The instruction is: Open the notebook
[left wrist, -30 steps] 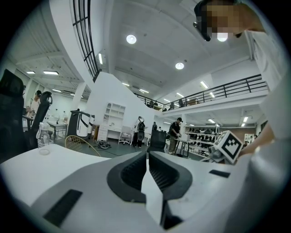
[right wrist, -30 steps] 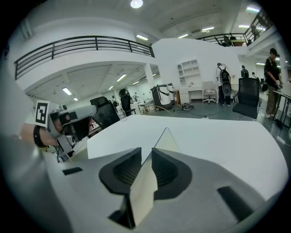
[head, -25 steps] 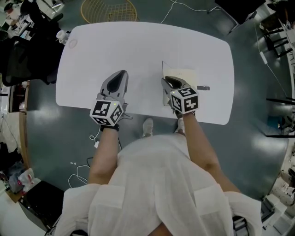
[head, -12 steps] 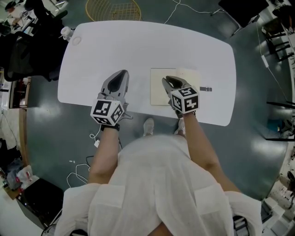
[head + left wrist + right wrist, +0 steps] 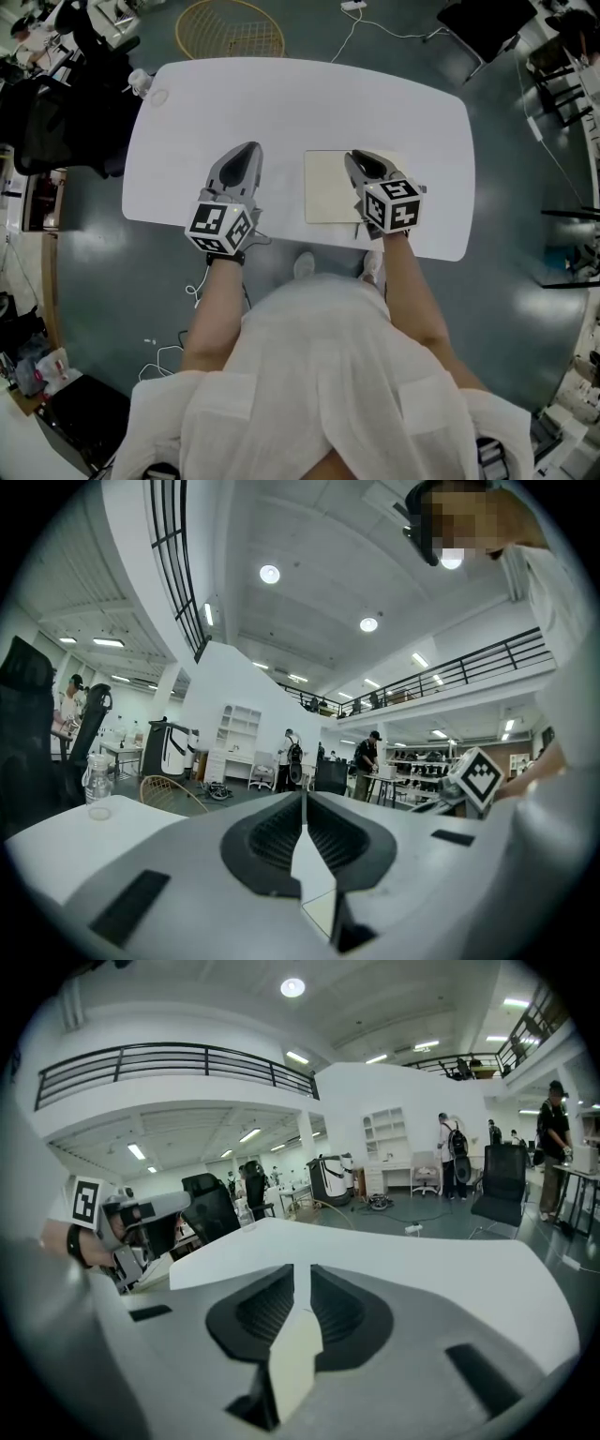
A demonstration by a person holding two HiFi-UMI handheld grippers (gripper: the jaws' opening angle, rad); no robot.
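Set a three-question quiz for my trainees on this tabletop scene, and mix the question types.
1. True or false: the cream-paged notebook on the white table lies closed.
2. Where is the grey left gripper? A) on the notebook B) over bare table, left of the notebook in the head view C) beyond the table's edge
3. What stands at the table's far left corner?

Key: 1 false, it lies open and flat. 2 B, with its jaws together and nothing between them. 3 a clear plastic bottle.
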